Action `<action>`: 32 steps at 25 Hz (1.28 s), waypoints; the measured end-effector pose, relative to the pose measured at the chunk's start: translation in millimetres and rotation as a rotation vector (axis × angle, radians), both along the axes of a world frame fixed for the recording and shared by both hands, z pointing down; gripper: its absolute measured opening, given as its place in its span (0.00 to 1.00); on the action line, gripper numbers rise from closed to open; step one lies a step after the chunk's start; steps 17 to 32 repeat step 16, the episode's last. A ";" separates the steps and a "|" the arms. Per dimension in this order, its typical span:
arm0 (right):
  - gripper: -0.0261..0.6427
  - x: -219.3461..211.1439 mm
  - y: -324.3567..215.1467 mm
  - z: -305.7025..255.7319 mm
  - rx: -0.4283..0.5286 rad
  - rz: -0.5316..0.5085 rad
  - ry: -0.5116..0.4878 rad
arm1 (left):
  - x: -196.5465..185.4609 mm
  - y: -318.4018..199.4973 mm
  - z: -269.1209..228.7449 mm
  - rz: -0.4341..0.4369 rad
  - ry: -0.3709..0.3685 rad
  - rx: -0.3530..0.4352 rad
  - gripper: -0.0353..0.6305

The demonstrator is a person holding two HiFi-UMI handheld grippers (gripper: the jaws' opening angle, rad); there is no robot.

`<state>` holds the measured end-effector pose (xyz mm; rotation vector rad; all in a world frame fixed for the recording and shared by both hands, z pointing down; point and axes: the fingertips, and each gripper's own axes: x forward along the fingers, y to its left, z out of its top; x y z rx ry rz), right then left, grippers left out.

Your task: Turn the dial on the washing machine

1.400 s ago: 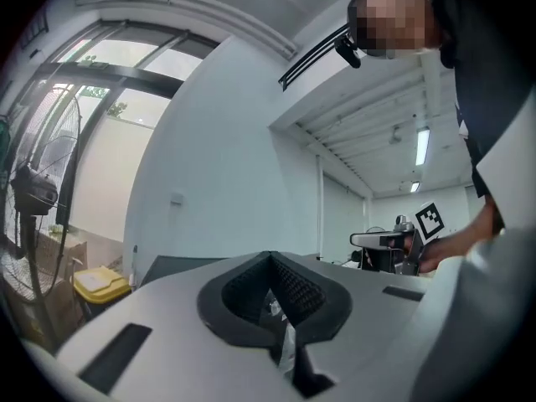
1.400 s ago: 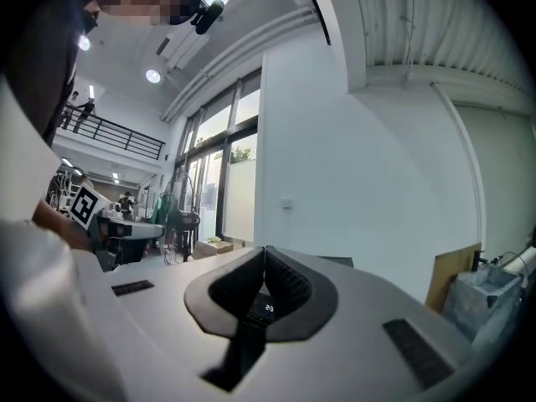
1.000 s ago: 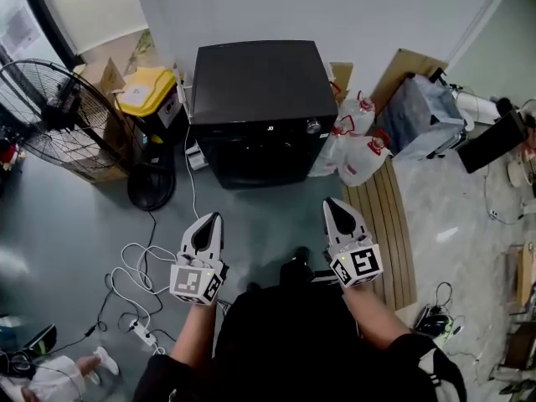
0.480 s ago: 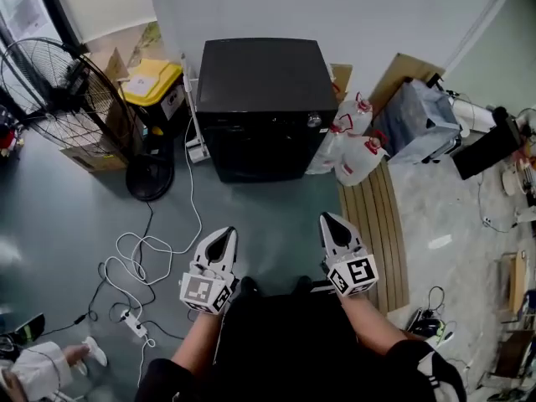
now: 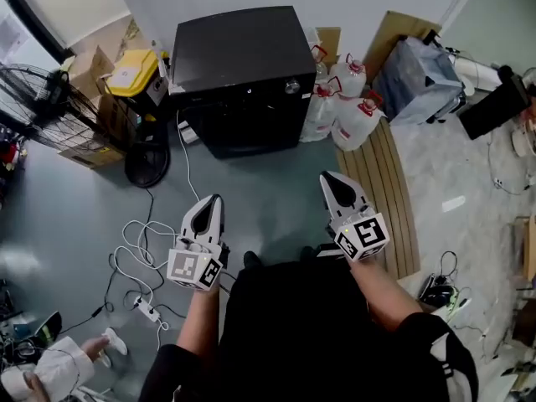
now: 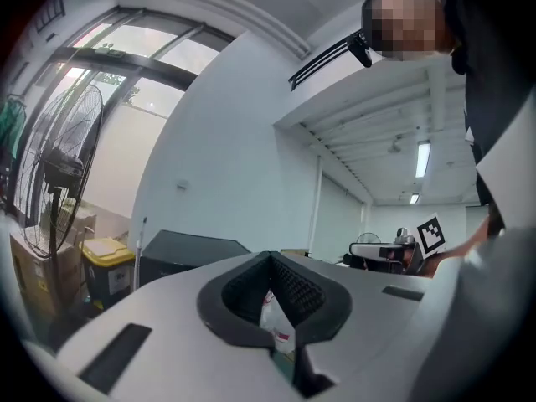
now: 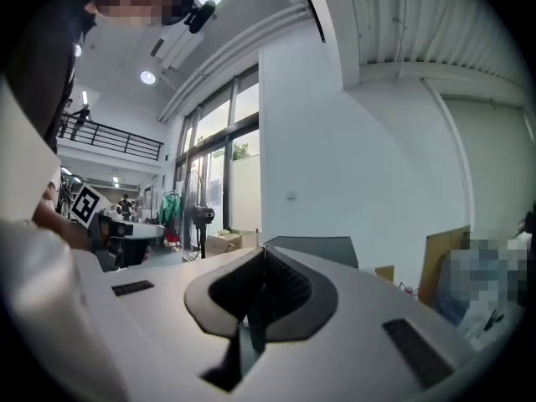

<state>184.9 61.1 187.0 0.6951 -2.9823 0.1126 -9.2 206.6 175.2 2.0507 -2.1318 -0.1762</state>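
- Change over the last second – both hands shift across the floor at a level height, and the head view swings so the washing machine now sits higher and further left in it.
- The stretch of bare floor between the gripper tips and the machine's front edge looks about the same as before, so I judge no real closing-in on the target.
- Left gripper: jaws together, nothing between them, same as a second ago. It points level toward the machine's left half.
- Right gripper: jaws fully closed, empty, unchanged. It points level, just right of the machine's right edge.
- For the task, neither gripper is within reach of the dial. The scene fits a walk-up to it as well as a step away after turning it – I can't tell which.
- The cable loops on the floor just left of the left gripper; the wooden slat board lies along the right one.
- The machine is a black box against the far wall, with water jugs touching its right side.
- The dial is a small round silvery knob at the right end of the front panel, by the top front right corner. It is too small to read its setting.
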 end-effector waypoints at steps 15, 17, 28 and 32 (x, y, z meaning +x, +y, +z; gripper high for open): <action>0.07 29.4 -22.5 8.1 -0.070 0.040 -0.047 | 14.2 -20.4 -6.3 0.034 -0.011 -0.011 0.08; 0.07 30.5 -23.0 7.3 -0.070 0.040 -0.047 | 12.5 -19.8 -6.6 0.034 -0.014 -0.009 0.08; 0.07 30.5 -23.0 7.3 -0.070 0.040 -0.047 | 12.5 -19.8 -6.6 0.034 -0.014 -0.009 0.08; 0.07 30.5 -23.0 7.3 -0.070 0.040 -0.047 | 12.5 -19.8 -6.6 0.034 -0.014 -0.009 0.08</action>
